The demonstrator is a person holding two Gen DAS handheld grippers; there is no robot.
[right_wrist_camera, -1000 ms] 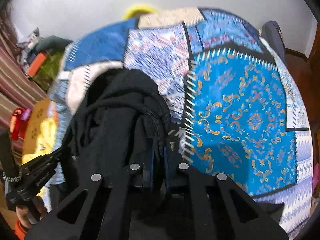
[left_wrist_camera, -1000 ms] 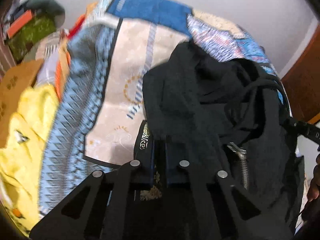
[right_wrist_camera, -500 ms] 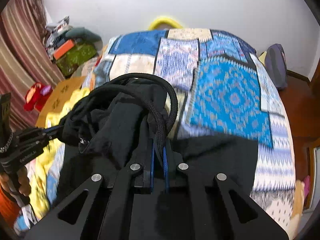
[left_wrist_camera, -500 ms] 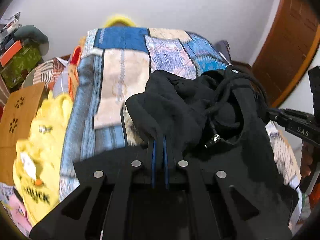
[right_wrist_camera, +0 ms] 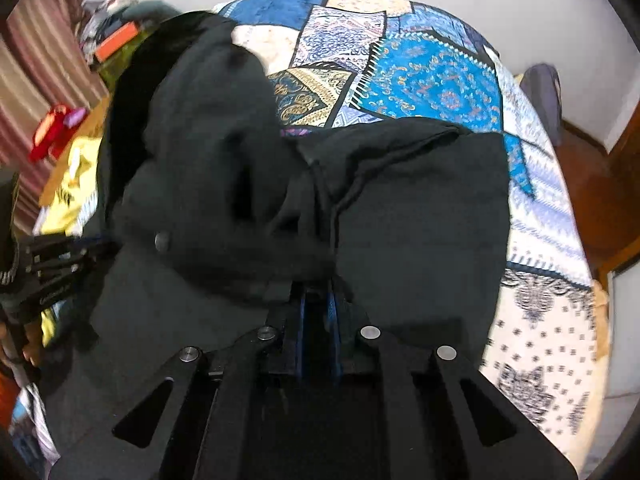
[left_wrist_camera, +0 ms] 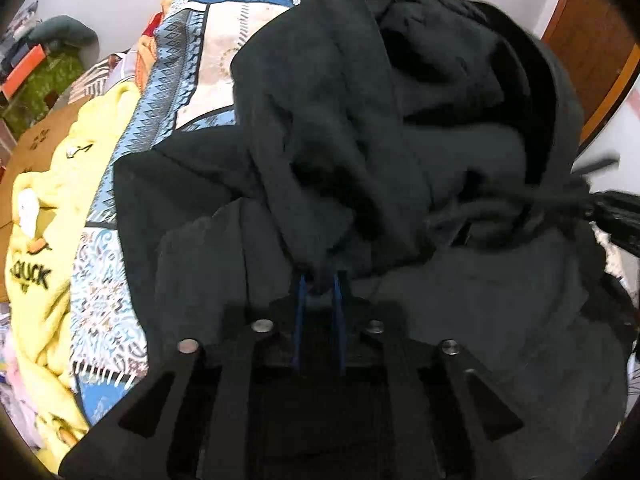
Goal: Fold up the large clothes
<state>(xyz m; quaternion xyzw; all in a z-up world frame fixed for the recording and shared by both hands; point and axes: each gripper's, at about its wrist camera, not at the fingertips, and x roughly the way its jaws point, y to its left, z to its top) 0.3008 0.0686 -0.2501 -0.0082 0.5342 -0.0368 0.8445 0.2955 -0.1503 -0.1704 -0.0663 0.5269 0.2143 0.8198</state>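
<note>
A large black hooded garment hangs bunched between my two grippers above a patchwork bedspread. My left gripper is shut on a fold of the black cloth. My right gripper is shut on another part of the same garment, which drapes down over the bed. A drawstring cord runs to the right toward the other gripper. The left gripper's body shows at the left edge of the right wrist view.
Yellow clothes with black lettering lie at the bed's left side by a brown cardboard piece. Cluttered items sit by the wall and striped curtain. A wooden door stands at the right. A grey bag lies past the bed.
Both grippers have lifted the black garment higher and closer to the cameras; it now fills most of both views and more of its body spreads over the bed.
</note>
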